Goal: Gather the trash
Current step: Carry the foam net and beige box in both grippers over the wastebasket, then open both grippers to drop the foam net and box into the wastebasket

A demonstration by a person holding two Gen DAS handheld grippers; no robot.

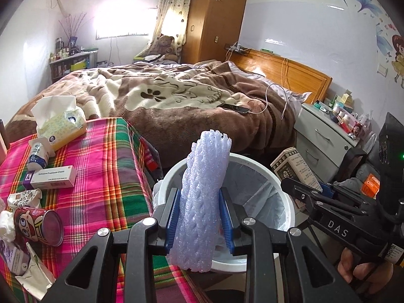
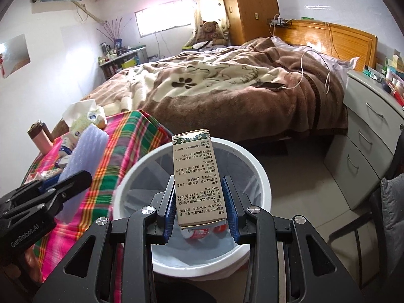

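Left claw (image 1: 199, 217) is clamped on a roll of pale foam wrap (image 1: 204, 197), the blue pads pressing both its sides, and it hangs over the near rim of the white bin (image 1: 285, 176). Right claw (image 2: 200, 204) pinches a flat printed carton (image 2: 195, 174) between its pads, upright and directly above the bin's mouth (image 2: 262, 184). Both claws point forward and slightly down, side by side over the bin, each visible at the edge of the other's view; part of the person's right hand (image 1: 358, 270) shows under its handle. Inside the lined bin lies a red-and-white wrapper or can (image 2: 202, 232), so some rubbish seems to be in already. By my judgement the task is partway: these two pieces only need releasing, but plenty remains on the plaid-covered worktop (image 1: 101, 176) just beside the bin. There I see a tipped red can (image 1: 40, 227), a crumpled paper wrapper (image 1: 24, 198), white tissue wads (image 1: 6, 227), a small cream box (image 1: 54, 176), a tube (image 1: 39, 152) and a tissue pack (image 1: 60, 122); which of these count as trash I cannot tell. Beyond lie the bed (image 1: 176, 93), with a phone (image 1: 236, 108) charging on it, and a grey drawer unit (image 1: 323, 136).
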